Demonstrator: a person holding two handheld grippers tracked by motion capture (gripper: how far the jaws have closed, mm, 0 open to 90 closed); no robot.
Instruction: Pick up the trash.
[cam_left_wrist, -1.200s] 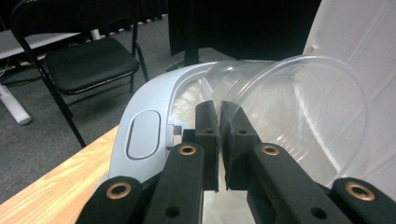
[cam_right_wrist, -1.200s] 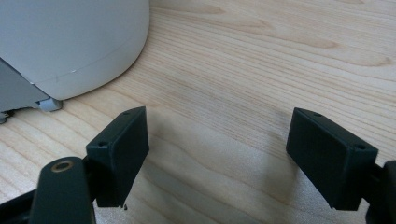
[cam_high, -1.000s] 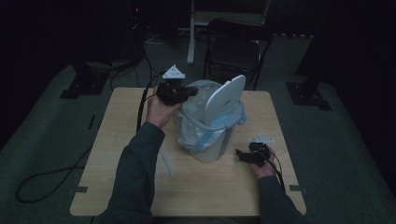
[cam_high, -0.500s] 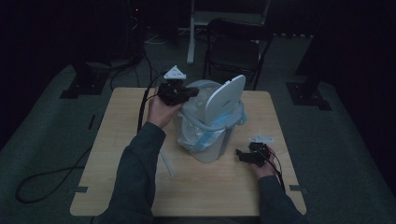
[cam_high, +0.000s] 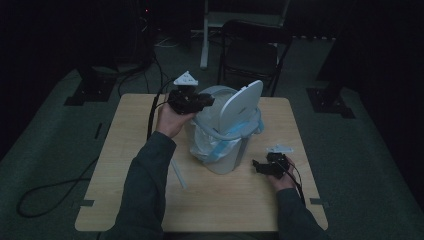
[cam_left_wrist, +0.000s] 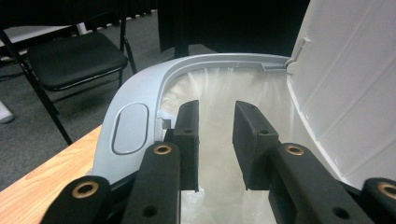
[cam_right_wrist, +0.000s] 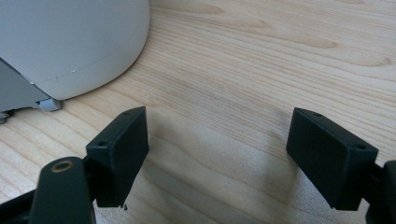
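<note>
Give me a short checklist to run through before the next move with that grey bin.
1. White lid of the grey plastic bin raised: ok.
2. Left tongs over the bin's opening, jaws just opened a little, nothing between them: ok.
3. Pale liner bag seated evenly under the rim: cannot tell.
4. Right tongs open over the bare wooden table, beside the bin's base: ok.
5. Bin steadied by either tongs: not ok.
</note>
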